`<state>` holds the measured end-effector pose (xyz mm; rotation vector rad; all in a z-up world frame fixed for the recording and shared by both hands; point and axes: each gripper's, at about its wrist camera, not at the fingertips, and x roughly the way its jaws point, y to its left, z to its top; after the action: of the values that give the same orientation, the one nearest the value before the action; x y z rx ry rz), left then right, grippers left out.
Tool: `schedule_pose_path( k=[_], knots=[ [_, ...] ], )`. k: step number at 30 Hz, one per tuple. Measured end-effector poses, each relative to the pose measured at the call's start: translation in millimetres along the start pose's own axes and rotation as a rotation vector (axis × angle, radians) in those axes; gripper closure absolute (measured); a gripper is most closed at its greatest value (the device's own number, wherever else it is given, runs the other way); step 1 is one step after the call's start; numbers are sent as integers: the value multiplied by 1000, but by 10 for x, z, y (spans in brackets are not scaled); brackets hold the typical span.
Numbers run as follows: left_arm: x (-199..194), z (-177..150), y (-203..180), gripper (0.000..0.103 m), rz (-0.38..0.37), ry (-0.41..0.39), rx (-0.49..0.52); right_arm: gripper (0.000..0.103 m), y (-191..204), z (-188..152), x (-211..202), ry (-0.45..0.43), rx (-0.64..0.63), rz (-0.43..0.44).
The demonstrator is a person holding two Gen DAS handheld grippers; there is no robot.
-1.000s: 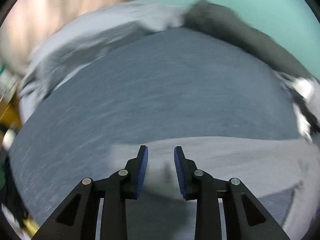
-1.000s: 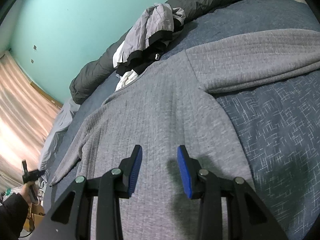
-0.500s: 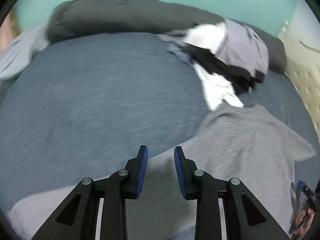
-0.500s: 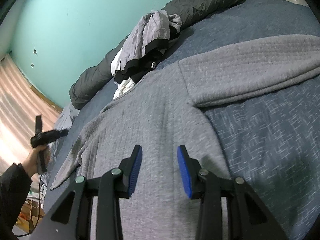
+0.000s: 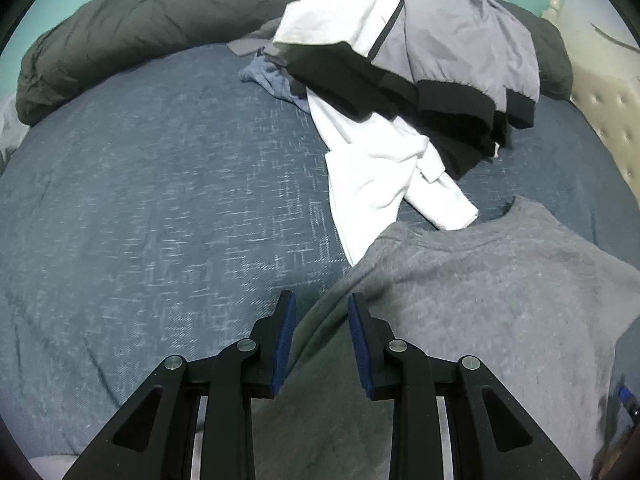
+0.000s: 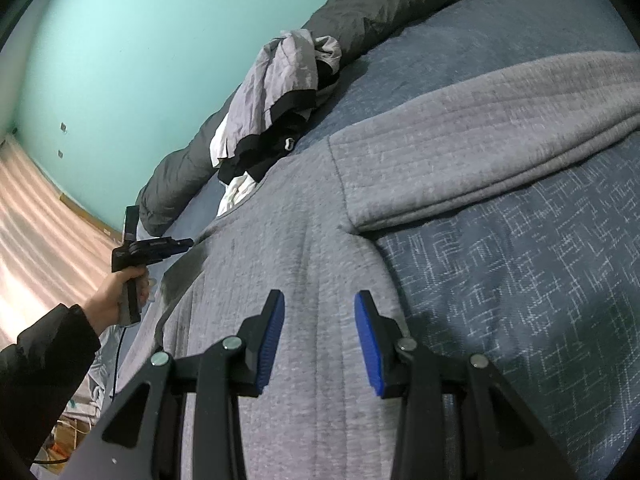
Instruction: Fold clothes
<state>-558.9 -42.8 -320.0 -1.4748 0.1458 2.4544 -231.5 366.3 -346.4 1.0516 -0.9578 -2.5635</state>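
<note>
Overhead, left gripper [image 5: 319,304] and right gripper [image 6: 319,302], both parted, above grey sweater [image 6: 288,240]

Grey sweater [image 5: 480,292]; blue crosshatched bedspread [image 5: 160,200]; teal wall [image 6: 140,40].

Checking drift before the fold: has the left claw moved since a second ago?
Yes. In the right wrist view the left claw has swung in from the curtain edge toward the grey sweater; it now hovers at the sweater's shoulder, near the clothes pile.
</note>
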Motion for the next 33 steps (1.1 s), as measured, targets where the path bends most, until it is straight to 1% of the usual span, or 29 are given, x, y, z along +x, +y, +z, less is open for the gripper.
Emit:
schedule_pose_path(
  k=[6, 10, 12, 13, 17, 18, 19, 20, 21, 24, 28, 31, 33],
  knots=[
    [170, 39, -58, 75, 8, 36, 28, 66, -24, -2, 5, 5, 16, 8],
    [107, 65, -72, 75, -17, 15, 28, 66, -38, -3, -5, 1, 25, 8],
    [109, 67, -102, 75, -24, 22, 49, 66, -39, -5, -2, 2, 30, 10],
    [122, 60, -122, 75, -16, 28, 64, 66, -38, -7, -3, 2, 29, 10],
    [162, 35, -121, 75, -11, 37, 62, 66, -30, -5, -10, -1, 29, 9],
    [169, 29, -120, 76, -10, 37, 61, 66, -32, -4, -11, -1, 30, 10],
    [168, 28, -124, 79, -10, 34, 61, 66, -34, -5, -13, 0, 32, 11],
    [161, 33, -130, 93, -6, 31, 62, 66, -37, -7, -14, 1, 34, 12],
    [151, 43, -142, 96, 0, 24, 64, 66, -42, -7, -16, 1, 37, 13],
    [47, 93, -175, 97, 30, -19, 73, 66, -56, -3, -28, -1, 43, 14],
    [-166, 266, -168, 97, 68, -96, 51, 66, -60, -2, -35, -3, 51, 16],
    [-208, 410, -197, 98, 99, -105, 65, 66, -51, -4, -37, -3, 51, 16],
    [-162, 478, -207, 103, 112, -93, 70, 66, -49, -2, -47, -6, 50, 16]
  ],
)
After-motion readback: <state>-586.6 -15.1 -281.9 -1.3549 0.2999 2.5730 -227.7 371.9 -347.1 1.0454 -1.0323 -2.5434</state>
